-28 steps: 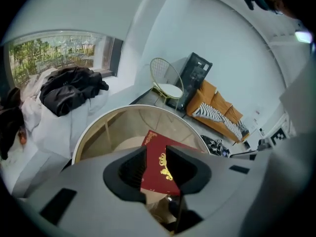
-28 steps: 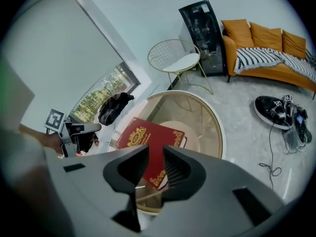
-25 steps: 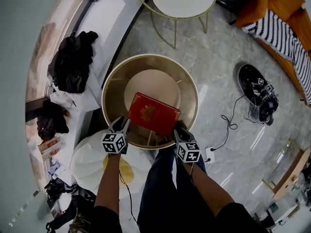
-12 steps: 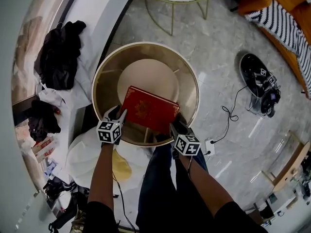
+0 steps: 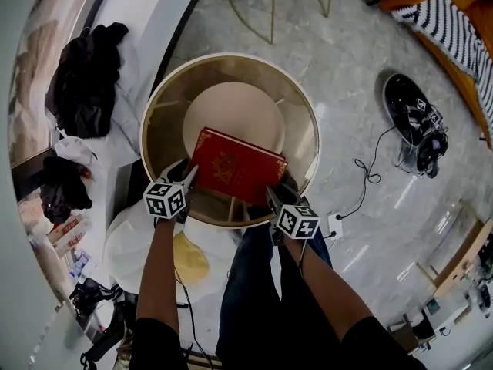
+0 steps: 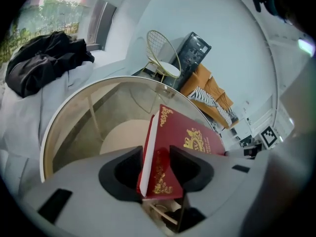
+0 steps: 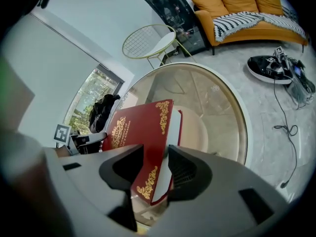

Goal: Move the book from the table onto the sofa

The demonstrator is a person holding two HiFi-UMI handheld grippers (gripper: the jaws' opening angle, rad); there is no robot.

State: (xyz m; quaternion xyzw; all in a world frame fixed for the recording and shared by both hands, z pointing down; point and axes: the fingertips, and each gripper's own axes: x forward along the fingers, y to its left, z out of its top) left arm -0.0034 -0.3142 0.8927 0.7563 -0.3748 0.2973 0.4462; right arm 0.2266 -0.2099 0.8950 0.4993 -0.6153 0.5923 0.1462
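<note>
Head view puts the red book [image 5: 235, 166] flat on the glass top of the round table [image 5: 148, 129], toward its near edge, with each near corner taken in by one of our grippers. We read the left gripper [image 6: 157, 157] as opening at this moment, its jaws straddling the book's corner with no firm pinch. The right gripper [image 7: 155, 154] stands spread around the other corner and is likewise not squeezing. The sofa [image 7: 237, 6] is well apart, across the floor. Our worry is the grip. With only two corners held, a lift could let the far side sag and the book swing down or slip out. A jaw biting the cover alone could let the pages fall open, and a push on smooth glass could slide the book away.
</note>
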